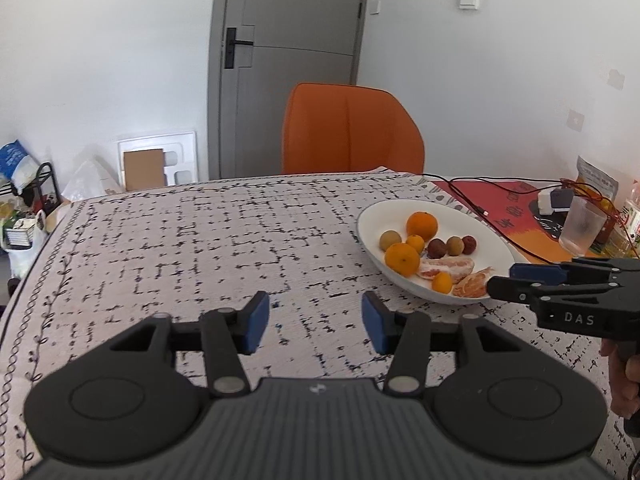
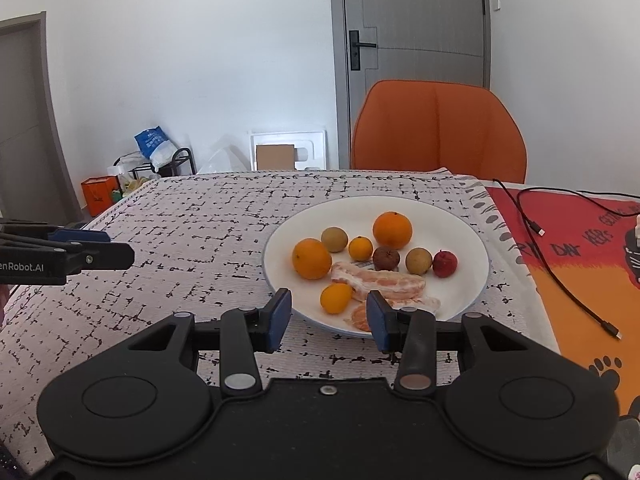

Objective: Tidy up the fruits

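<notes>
A white plate [image 2: 460, 216] holds the fruit: two oranges [image 2: 392, 230], small yellow-orange kumquats [image 2: 336, 298], brown longans [image 2: 334, 239], a red lychee [image 2: 445, 263] and peeled citrus segments [image 2: 384, 282]. The plate also shows in the left wrist view [image 1: 376, 216] at the right. My right gripper [image 2: 327, 318] is open and empty, its jaws just over the plate's near rim, straddling a kumquat. My left gripper [image 1: 316, 322] is open and empty above the bare tablecloth, left of the plate. The right gripper appears from the side in the left wrist view [image 1: 504, 278].
An orange chair [image 2: 438, 128] stands behind the table. To the right lie a red-orange mat [image 2: 580, 264], a black cable [image 2: 560, 280] and a clear glass [image 1: 580, 228]. The patterned tablecloth [image 1: 180, 240] covers the table left of the plate.
</notes>
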`<state>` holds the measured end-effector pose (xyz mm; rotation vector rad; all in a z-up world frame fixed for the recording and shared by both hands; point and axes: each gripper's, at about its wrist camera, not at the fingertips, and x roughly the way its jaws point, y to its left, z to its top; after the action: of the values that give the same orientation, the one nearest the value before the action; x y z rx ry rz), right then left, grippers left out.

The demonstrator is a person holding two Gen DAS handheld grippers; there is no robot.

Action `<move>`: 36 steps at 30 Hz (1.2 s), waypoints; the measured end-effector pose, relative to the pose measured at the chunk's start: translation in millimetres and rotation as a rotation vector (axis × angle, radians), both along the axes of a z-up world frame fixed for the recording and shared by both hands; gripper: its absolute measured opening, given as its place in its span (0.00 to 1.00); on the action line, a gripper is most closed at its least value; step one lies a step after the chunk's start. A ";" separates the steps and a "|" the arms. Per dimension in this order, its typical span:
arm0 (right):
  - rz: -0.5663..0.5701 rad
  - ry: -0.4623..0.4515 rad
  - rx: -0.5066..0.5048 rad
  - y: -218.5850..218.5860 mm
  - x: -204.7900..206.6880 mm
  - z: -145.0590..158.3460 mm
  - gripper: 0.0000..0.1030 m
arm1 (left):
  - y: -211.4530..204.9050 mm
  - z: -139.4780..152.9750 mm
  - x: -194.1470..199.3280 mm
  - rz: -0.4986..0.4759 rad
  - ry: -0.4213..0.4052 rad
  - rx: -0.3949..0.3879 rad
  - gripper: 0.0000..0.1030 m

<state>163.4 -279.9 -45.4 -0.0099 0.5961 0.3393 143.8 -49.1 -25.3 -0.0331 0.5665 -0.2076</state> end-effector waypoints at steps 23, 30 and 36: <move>-0.006 -0.063 0.050 7.9 -56.6 36.7 1.00 | 28.9 35.3 -71.8 0.141 -0.072 0.030 1.00; -0.032 -0.068 0.052 8.9 -68.2 45.3 1.00 | 35.8 43.8 -87.9 0.161 -0.076 0.043 1.00; -0.029 -0.075 0.070 11.5 -78.5 53.4 1.00 | 41.9 49.8 -100.8 0.175 -0.094 0.035 1.00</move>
<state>84.9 -268.5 8.0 0.0531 0.5091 0.3306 43.0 -7.2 24.5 -0.0384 0.4703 -0.0283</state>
